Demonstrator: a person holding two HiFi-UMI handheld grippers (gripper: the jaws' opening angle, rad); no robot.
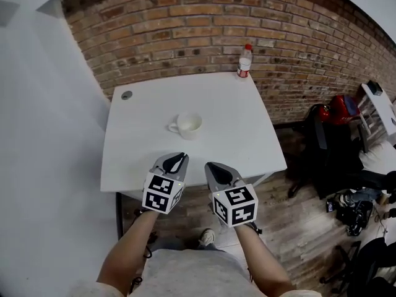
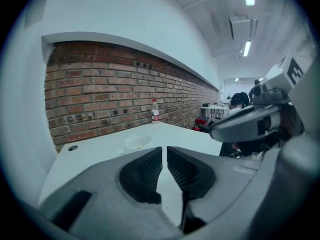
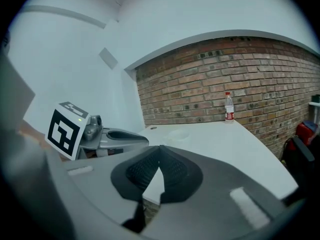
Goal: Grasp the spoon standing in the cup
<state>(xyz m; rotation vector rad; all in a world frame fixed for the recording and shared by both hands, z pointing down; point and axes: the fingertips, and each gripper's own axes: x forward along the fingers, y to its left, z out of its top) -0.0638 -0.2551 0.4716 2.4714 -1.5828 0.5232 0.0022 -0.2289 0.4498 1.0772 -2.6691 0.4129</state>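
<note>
A white cup with its handle to the left stands near the middle of the white table; it also shows small in the left gripper view as the cup. I see no spoon standing in it in any view. My left gripper hovers over the table's front edge, short of the cup, shut with nothing between its jaws. My right gripper is beside it to the right, also shut and empty.
A plastic bottle with a red cap stands at the table's far edge against the brick wall. A round cable hole is at the far left corner. Black chairs and bags sit on the floor to the right.
</note>
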